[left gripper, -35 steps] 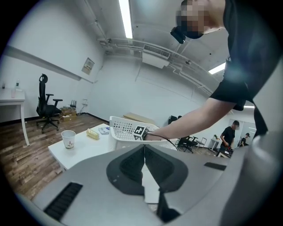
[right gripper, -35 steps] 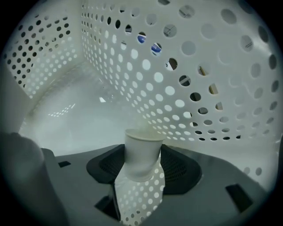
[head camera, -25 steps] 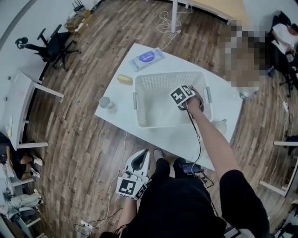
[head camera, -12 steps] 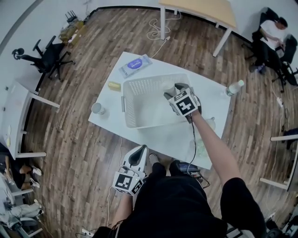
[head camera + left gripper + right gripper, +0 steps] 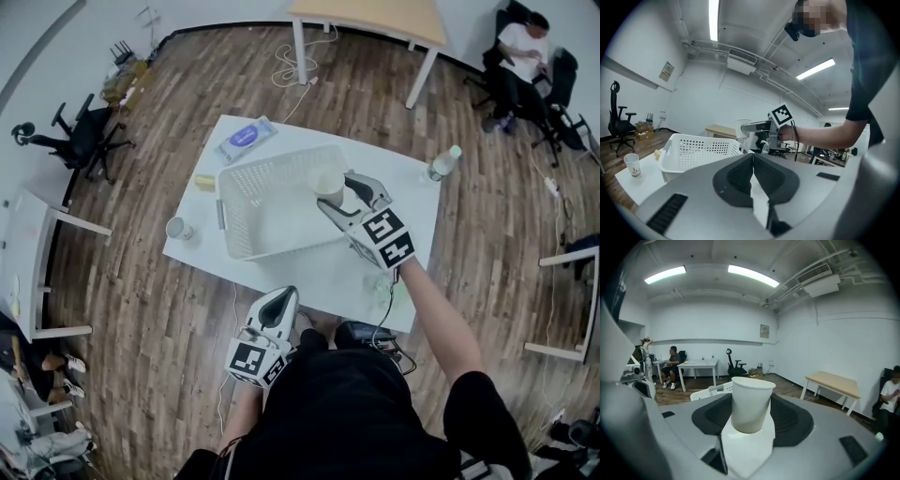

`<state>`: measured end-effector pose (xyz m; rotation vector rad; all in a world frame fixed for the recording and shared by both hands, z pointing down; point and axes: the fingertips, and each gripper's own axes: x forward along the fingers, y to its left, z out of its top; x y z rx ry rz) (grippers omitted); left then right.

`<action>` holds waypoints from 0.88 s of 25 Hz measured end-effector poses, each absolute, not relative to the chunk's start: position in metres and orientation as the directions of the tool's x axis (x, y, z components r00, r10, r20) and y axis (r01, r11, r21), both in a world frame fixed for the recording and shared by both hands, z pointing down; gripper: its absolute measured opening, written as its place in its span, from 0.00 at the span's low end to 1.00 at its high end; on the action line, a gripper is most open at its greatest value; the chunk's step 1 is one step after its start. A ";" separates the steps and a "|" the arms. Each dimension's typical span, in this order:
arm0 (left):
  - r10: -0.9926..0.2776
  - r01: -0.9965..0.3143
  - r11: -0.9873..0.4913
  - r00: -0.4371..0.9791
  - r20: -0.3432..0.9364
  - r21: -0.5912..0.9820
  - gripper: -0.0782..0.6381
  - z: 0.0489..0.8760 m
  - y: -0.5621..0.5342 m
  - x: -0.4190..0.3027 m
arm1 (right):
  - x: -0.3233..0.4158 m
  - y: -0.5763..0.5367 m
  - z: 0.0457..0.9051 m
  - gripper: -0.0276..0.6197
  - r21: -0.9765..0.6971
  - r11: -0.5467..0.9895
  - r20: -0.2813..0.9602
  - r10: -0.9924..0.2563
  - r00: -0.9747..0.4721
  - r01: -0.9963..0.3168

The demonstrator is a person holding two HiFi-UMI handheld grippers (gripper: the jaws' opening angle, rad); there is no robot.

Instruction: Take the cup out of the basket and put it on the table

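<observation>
A white paper cup (image 5: pixel 328 184) (image 5: pixel 749 403) stands upright between the pads of my right gripper (image 5: pixel 339 194) (image 5: pixel 750 420), which is shut on it. The cup hangs in the air above the right part of the white perforated basket (image 5: pixel 272 202) on the white table (image 5: pixel 414 204). The left gripper view shows that same basket (image 5: pixel 698 151) and the cup (image 5: pixel 743 128) lifted above it. My left gripper (image 5: pixel 275 314) (image 5: pixel 753 161) is held low near my body, off the table's front edge, jaws shut with nothing between them.
A second paper cup (image 5: pixel 176 228) (image 5: pixel 632 165) stands at the table's left corner. A wipes pack (image 5: pixel 246 139) and a small yellow object (image 5: pixel 204 182) lie left of the basket, and a bottle (image 5: pixel 441 164) at the right edge. Office chairs, other tables and seated people ring the room.
My right gripper has risen out of the basket with the cup in its jaws and drawn back toward me. The left gripper has hardly moved.
</observation>
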<state>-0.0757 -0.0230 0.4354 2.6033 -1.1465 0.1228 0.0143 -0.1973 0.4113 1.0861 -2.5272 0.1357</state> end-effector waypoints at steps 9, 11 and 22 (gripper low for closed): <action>-0.664 -0.691 -0.692 0.723 0.190 0.212 0.12 0.431 -0.015 -0.040 | 0.051 -0.115 0.374 0.44 0.132 0.697 0.204 -0.715 -0.669 -0.705; -0.656 -0.683 -0.701 0.731 0.190 0.206 0.12 0.430 -0.013 -0.035 | 0.056 -0.098 0.375 0.44 0.146 0.693 0.198 -0.719 -0.666 -0.706; -0.651 -0.686 -0.700 0.727 0.218 0.197 0.12 0.437 -0.005 -0.028 | 0.060 -0.039 0.456 0.44 0.024 0.713 0.254 -0.683 -0.685 -0.701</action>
